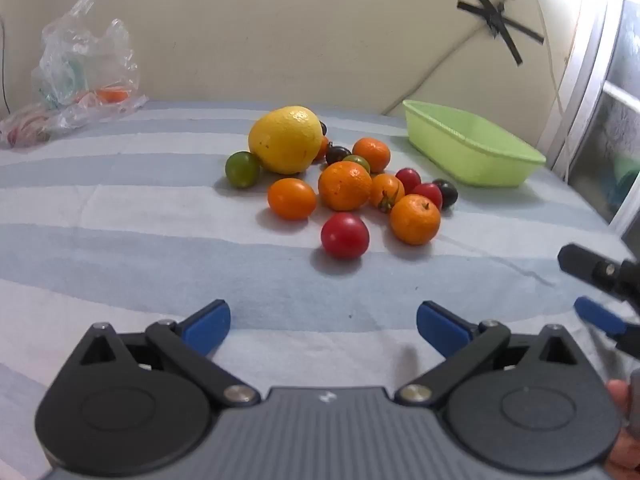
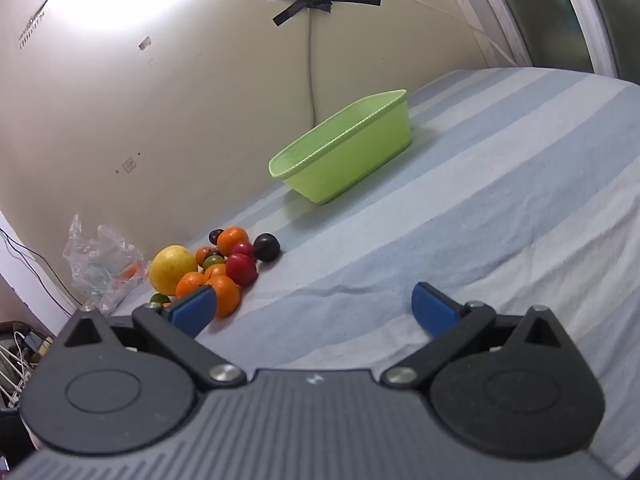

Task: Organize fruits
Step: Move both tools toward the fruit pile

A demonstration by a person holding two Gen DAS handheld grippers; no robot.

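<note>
Blue-padded, both claws stand spread wide and empty: left gripper (image 1: pixel 323 326), right gripper (image 2: pixel 314 309). The fruits (image 1: pixel 345 185) lie heaped mid-bedspread (image 1: pixel 120 240), green basket (image 1: pixel 472 148) near its far edge.

Right gripper (image 1: pixel 600 292): seen from the left wrist, cut off by the picture's right edge and blurred, right of the left tongs.
Hand (image 1: pixel 622 432): only a sliver shows at that same edge.
Dark fruit (image 1: pixel 323 127): mostly hidden behind the yellow fruit (image 1: pixel 285 139), far ahead of the tongs.
Plastic bag (image 1: pixel 86 68): contents too blurred to name, possibly something orange.
Green fruit (image 2: pixel 159 299): partly hidden by the right tongs' left finger (image 2: pixel 192 310).
</note>
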